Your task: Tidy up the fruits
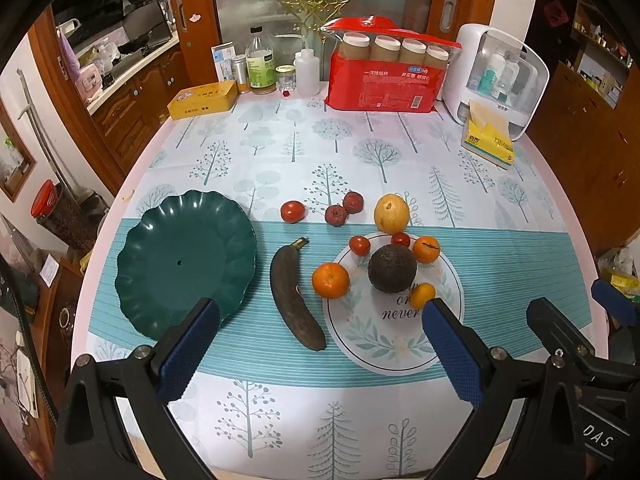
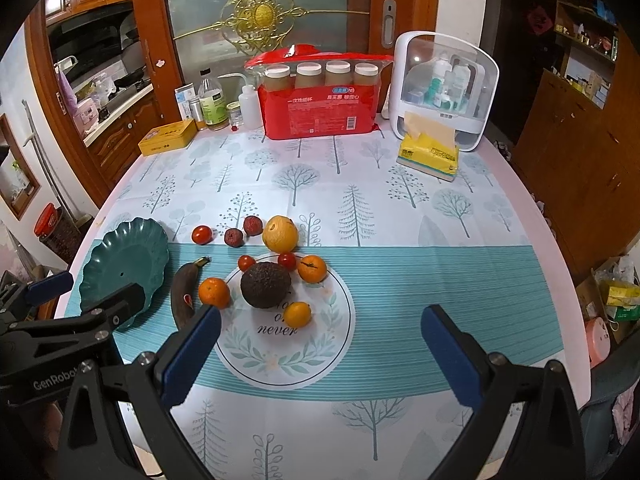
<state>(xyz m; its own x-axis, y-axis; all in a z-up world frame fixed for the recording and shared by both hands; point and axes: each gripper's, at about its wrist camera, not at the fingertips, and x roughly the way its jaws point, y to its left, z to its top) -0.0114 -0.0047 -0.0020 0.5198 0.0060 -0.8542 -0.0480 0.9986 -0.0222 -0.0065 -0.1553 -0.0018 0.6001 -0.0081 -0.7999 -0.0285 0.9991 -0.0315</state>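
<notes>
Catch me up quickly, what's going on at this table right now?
A person holds two grippers above the table; nothing is picked up yet. The left gripper and right gripper are both open and empty. The green plate holds nothing. The fruit lies loose on the tablecloth: a blackened banana, an avocado, mandarins such as one beside the banana, cherry tomatoes and a yellow fruit.

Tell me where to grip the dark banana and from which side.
Grip the banana at mid-body, across its narrow width, coming from above. It lies flat on the tablecloth, stem away, the orange close to its upper right, so stay below that. The open left gripper looks nearest.
</notes>
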